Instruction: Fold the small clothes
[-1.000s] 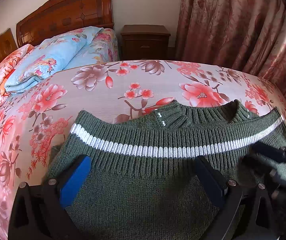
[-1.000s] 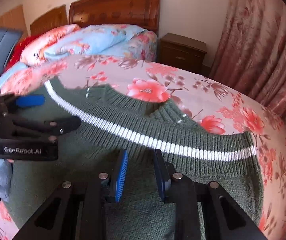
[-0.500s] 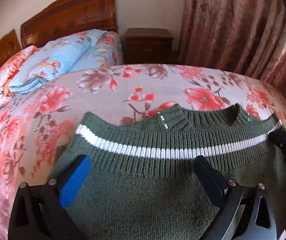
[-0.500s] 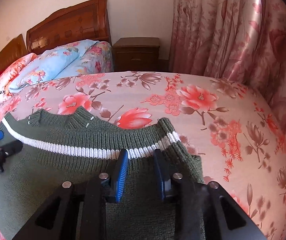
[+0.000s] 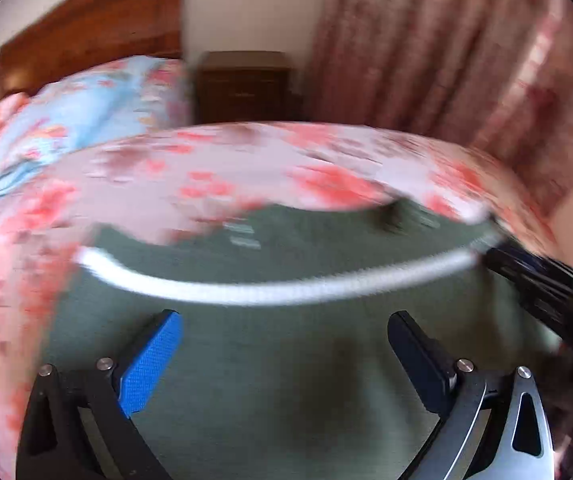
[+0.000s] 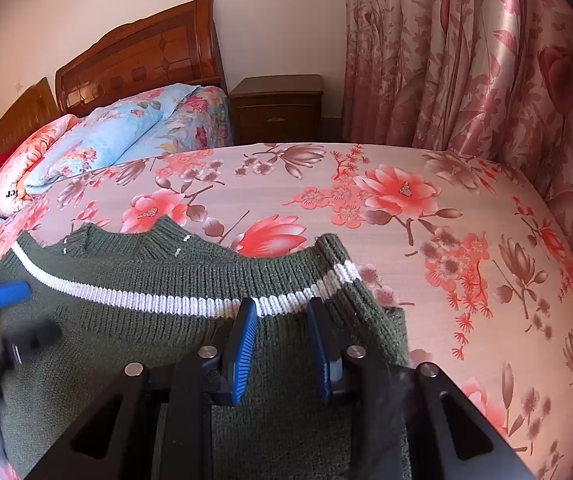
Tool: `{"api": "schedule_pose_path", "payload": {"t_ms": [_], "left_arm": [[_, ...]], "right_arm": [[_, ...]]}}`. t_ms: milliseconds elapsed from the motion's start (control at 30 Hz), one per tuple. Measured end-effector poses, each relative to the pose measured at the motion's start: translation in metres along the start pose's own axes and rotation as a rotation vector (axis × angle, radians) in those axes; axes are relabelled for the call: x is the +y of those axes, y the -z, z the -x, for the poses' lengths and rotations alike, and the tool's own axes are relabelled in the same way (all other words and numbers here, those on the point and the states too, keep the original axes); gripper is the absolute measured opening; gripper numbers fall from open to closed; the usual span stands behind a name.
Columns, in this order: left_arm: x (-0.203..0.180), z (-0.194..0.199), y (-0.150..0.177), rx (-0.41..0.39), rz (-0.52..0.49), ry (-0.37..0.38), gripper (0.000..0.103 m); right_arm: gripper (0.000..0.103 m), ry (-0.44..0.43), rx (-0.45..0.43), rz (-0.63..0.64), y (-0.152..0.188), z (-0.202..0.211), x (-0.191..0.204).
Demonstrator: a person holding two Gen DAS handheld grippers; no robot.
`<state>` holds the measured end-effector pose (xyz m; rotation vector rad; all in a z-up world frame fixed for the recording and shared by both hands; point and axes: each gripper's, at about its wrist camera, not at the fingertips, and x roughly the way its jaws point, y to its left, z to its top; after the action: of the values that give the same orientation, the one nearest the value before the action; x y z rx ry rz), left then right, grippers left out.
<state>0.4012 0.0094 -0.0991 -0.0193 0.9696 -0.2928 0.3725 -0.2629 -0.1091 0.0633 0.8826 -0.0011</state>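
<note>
A dark green knitted sweater [image 6: 126, 320] with a white stripe lies flat on the floral bed sheet [image 6: 406, 184], neck towards the headboard. My right gripper [image 6: 280, 306] hangs over the sweater's right edge, just below the stripe. Its blue pads stand a narrow gap apart and only flat fabric shows between them. In the blurred left wrist view the sweater [image 5: 306, 248] fills the foreground. My left gripper [image 5: 286, 320] is wide open above its body with nothing pinched. The left gripper [image 6: 18, 312] also shows blurred at the right view's left edge, and the right gripper [image 5: 534, 280] at the left view's right edge.
A folded blue floral quilt [image 6: 118, 136] and pillows lie against the wooden headboard [image 6: 138, 60]. A dark nightstand [image 6: 276, 108] stands beside the bed and pink floral curtains [image 6: 466, 60] hang on the right. Bare sheet stretches beyond and to the right of the sweater.
My right gripper slid rightwards over the sweater from its middle to its right edge, with the same narrow gap. The left view has tilted slightly and gone blurred. The sweater lies as before.
</note>
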Motion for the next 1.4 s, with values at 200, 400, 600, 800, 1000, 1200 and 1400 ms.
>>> {"api": "schedule_pose_path", "payload": {"t_ms": [200,400,600,800,1000,1200,1400], "left_arm": [[0.076,0.008,-0.007,-0.054,0.216,0.176,0.103],[0.058,0.005,-0.001,-0.07,0.122,0.114,0.103],[0.061,0.007,0.001,-0.076,0.141,0.112,0.103],[0.024,0.036,0.013,-0.122,0.061,-0.021,0.103],[-0.009,0.034,0.034,-0.115,-0.015,-0.201,0.103],[0.007,0.032,0.059,-0.093,-0.009,-0.25,0.103],[0.029,0.043,0.076,-0.114,-0.017,-0.249,0.103]], "right_arm": [[0.027,0.0,0.0,0.001,0.0,0.001,0.0],[0.027,-0.013,-0.001,-0.009,0.001,0.002,-0.002],[0.028,-0.084,-0.004,-0.06,0.0,0.002,-0.013],[0.028,-0.126,-0.047,0.013,0.008,0.03,0.008],[0.028,-0.201,0.022,0.247,0.038,0.04,0.099],[0.029,-0.141,-0.004,0.277,0.05,0.042,0.1],[0.027,-0.096,-0.025,0.12,0.062,0.058,0.014]]}}
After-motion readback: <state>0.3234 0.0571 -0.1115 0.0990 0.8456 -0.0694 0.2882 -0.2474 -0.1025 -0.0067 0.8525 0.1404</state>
